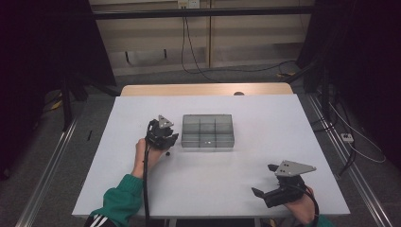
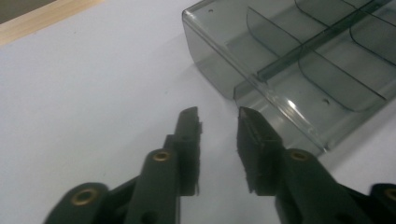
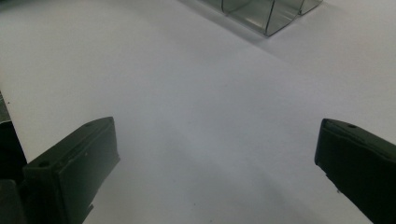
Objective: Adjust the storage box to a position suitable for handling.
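Flanking clear ribbed organizer (image 1: 208,131) — matte tool (image 2: 218,122)

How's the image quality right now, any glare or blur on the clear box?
High view: dim, dark at both sides, the compartment box small but readable. Left gripper view: sharp near the jaws, a glare spot on the box's near wall. Right gripper view: soft, flat light on the table.

A lab-like recording room, judging by the white rectangular tabletop (image 1: 265,137) standing alone on grey carpet, metal floor rails (image 1: 45,165) along both its side edges, black cables (image 1: 198,66) trailing beyond its far edge, and dark stands around
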Action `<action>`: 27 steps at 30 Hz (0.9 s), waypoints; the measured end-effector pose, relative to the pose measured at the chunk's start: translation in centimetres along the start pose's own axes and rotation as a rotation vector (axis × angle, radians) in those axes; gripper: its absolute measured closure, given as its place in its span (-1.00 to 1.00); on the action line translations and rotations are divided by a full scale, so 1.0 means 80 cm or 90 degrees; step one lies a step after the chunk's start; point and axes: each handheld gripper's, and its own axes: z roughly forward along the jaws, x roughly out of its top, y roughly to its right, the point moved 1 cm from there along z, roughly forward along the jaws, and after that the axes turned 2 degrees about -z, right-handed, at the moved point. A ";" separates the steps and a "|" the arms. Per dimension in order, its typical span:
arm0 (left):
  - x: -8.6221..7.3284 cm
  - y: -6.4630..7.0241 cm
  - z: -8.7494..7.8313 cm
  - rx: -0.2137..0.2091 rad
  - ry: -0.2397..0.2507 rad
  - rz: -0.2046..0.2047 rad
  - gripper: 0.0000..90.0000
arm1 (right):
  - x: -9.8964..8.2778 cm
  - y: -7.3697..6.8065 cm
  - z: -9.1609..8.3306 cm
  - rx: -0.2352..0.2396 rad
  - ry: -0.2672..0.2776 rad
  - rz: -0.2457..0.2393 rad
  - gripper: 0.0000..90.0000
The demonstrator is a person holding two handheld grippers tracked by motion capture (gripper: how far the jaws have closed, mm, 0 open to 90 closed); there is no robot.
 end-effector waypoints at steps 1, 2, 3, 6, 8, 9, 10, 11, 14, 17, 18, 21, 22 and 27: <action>-0.004 0.000 -0.007 0.000 0.007 -0.002 0.43 | 0.000 -0.001 0.000 0.001 0.000 0.001 -1.00; -0.004 0.000 -0.007 0.000 0.007 -0.002 0.39 | 0.000 -0.001 0.000 0.002 0.000 0.001 -1.00; -0.005 0.000 -0.012 0.000 0.004 0.009 0.33 | 0.000 -0.001 0.000 0.002 -0.001 0.001 -1.00; -0.011 0.002 -0.023 0.002 0.008 0.017 0.09 | 0.001 0.000 0.001 0.001 -0.002 0.002 -1.00; -0.014 0.004 -0.029 0.000 0.007 0.020 -0.15 | 0.002 -0.001 0.002 0.002 -0.002 0.001 -1.00; -0.016 0.006 -0.032 0.004 0.007 0.019 -0.24 | 0.002 -0.001 0.003 0.003 -0.003 -0.001 -1.00; -0.018 0.008 -0.035 0.002 0.006 0.018 -0.36 | 0.003 -0.002 0.004 0.005 -0.004 -0.002 -1.00; -0.020 0.010 -0.039 0.003 0.004 0.020 -0.44 | 0.003 -0.002 0.004 0.008 -0.005 -0.002 -1.00; -0.028 0.015 -0.048 0.006 0.007 0.022 -0.62 | 0.003 -0.002 0.005 0.008 -0.007 -0.003 -1.00; -0.039 0.020 -0.058 0.006 0.004 0.023 -0.74 | 0.003 -0.002 0.006 0.009 -0.008 -0.002 -1.00; -0.043 0.022 -0.061 0.010 0.003 0.028 -0.80 | 0.003 -0.002 0.006 0.010 -0.010 -0.003 -1.00; -0.056 0.028 -0.071 0.018 0.003 0.038 -0.87 | 0.005 -0.002 0.009 0.009 -0.011 -0.005 -1.00; -0.060 0.030 -0.074 0.015 0.005 0.036 -0.89 | 0.006 -0.002 0.010 0.009 -0.012 -0.006 -1.00; -0.079 0.038 -0.085 0.023 0.004 0.048 -0.94 | 0.010 0.001 0.014 0.009 -0.013 -0.008 -1.00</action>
